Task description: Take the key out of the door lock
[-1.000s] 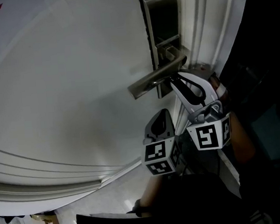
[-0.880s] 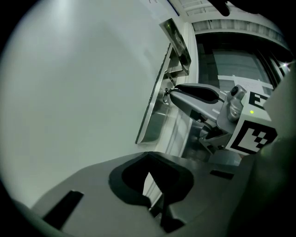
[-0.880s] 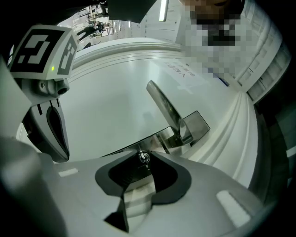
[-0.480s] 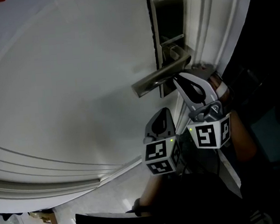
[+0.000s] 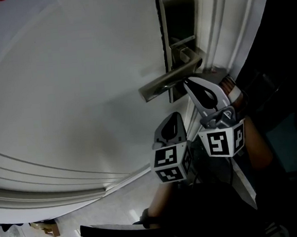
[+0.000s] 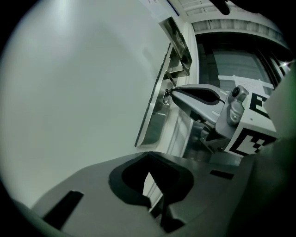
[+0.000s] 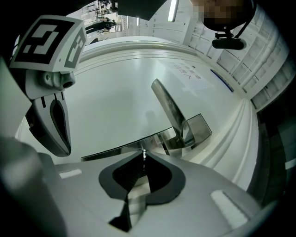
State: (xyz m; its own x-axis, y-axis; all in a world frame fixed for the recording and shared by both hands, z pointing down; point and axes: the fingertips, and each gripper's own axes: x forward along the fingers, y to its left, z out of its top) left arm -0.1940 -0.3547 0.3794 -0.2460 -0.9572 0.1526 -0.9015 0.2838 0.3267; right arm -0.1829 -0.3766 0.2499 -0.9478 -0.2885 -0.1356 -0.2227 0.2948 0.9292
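A metal lock plate (image 5: 176, 20) with a lever handle (image 5: 168, 82) is on the white door (image 5: 83, 85). Just under the handle, my right gripper (image 5: 186, 81) has its tips against the plate. In the left gripper view its jaws (image 6: 172, 91) are shut on a small metal key (image 6: 165, 96) that sticks out of the plate (image 6: 155, 125). The right gripper view shows the key (image 7: 144, 153) at the tips of my right gripper (image 7: 142, 159), below the handle (image 7: 169, 109). My left gripper (image 5: 175, 115) hangs lower and left of it, shut and holding nothing, off the door.
The door's moulded frame (image 5: 233, 25) runs close on the right, with a dark opening beyond it. A person's forearm (image 5: 257, 147) is behind the right gripper. Pale floor tiles (image 5: 120, 210) show below the door's edge.
The head view has shifted slightly, so the lock sits a little further right. Both grippers keep their places against the door.
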